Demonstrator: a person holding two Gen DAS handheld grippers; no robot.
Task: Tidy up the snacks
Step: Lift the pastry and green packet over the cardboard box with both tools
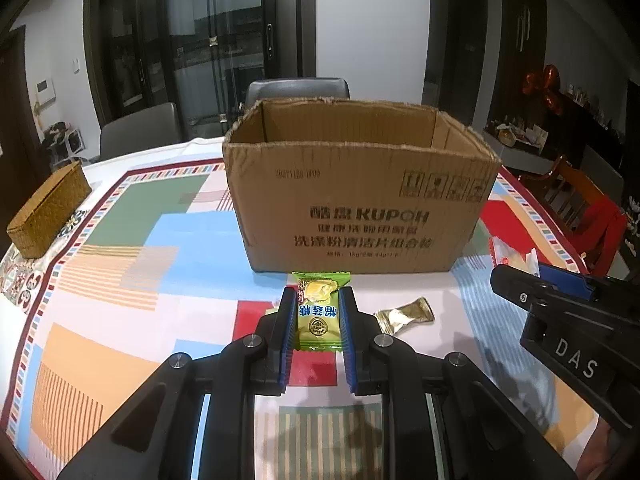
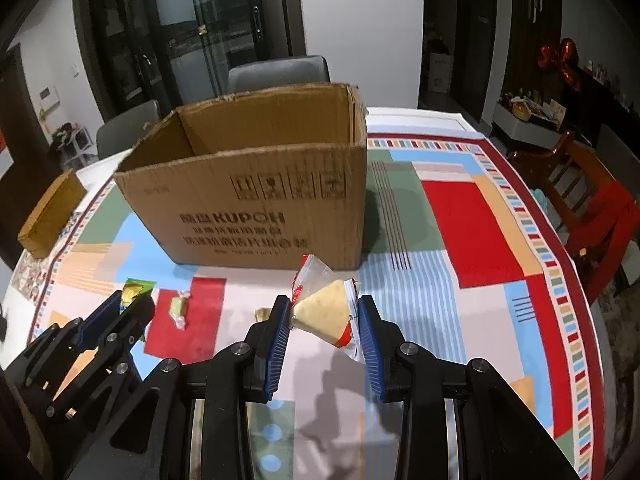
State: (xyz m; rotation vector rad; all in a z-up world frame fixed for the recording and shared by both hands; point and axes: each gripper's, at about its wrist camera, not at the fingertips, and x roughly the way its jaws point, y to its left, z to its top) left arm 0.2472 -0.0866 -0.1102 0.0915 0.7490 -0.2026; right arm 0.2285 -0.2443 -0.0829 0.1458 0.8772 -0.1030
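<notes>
My left gripper (image 1: 318, 296) is shut on a green candy packet (image 1: 319, 314), held upright above the tablecloth just in front of the open cardboard box (image 1: 360, 200). In the right wrist view, my right gripper (image 2: 324, 303) is shut on a triangular pastry in a clear and red wrapper (image 2: 324, 308), also lifted near the box (image 2: 256, 200). The left gripper (image 2: 132, 300) shows at the lower left there with the green packet (image 2: 134, 287). A gold-wrapped candy (image 1: 404, 316) lies on the cloth between the two grippers. A small pale candy (image 2: 179, 308) lies on a red patch.
A woven rectangular box (image 1: 48, 216) sits at the table's left edge. Grey chairs (image 1: 296, 90) stand behind the cardboard box. A red wooden chair (image 2: 592, 216) stands beside the table's right edge. The patterned tablecloth (image 2: 460, 220) covers the table.
</notes>
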